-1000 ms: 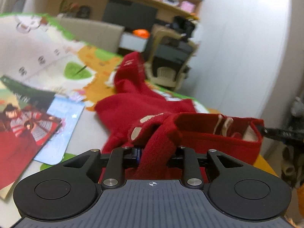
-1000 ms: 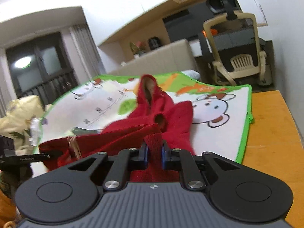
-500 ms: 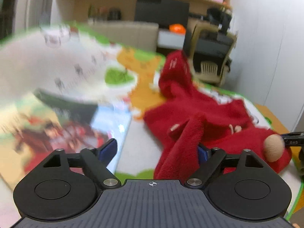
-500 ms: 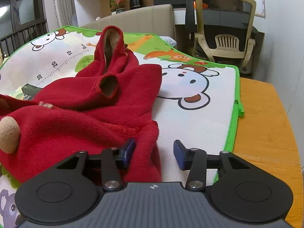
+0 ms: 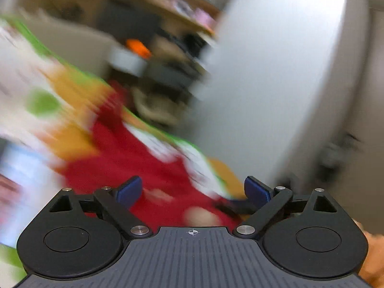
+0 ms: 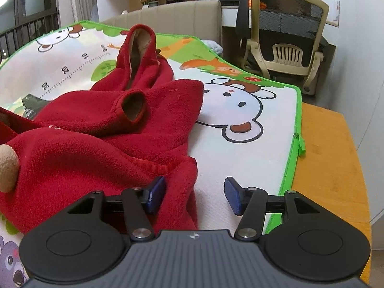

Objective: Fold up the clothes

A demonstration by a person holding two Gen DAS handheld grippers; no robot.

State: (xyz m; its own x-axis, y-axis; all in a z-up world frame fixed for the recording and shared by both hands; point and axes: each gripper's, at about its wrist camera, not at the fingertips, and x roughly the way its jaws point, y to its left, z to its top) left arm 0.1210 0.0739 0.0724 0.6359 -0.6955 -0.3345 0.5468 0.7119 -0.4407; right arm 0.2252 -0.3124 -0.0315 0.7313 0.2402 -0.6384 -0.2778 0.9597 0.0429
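A red fleece hooded garment (image 6: pixel 100 129) lies folded over itself on a cartoon play mat (image 6: pixel 264 129); its hood stands up at the back, and a sleeve cuff gapes in the middle. A tan pompom (image 6: pixel 7 165) shows at the left edge. My right gripper (image 6: pixel 195 198) is open, with the garment's near corner lying loose between its blue pads. The left wrist view is motion-blurred: the red garment (image 5: pixel 134 160) spreads in front of my left gripper (image 5: pixel 192 190), which is open and holds nothing.
The mat has a green border (image 6: pixel 291 153) and lies on an orange wooden table (image 6: pixel 331 163). A beige office chair (image 6: pixel 285 28) and a sofa back (image 6: pixel 182 14) stand beyond the table. A white wall (image 5: pixel 276 84) is on the right.
Both grippers held the red garment a second ago and have let it go. The folded-over part now rests on the mat. The left gripper is swinging fast, blurring its view.
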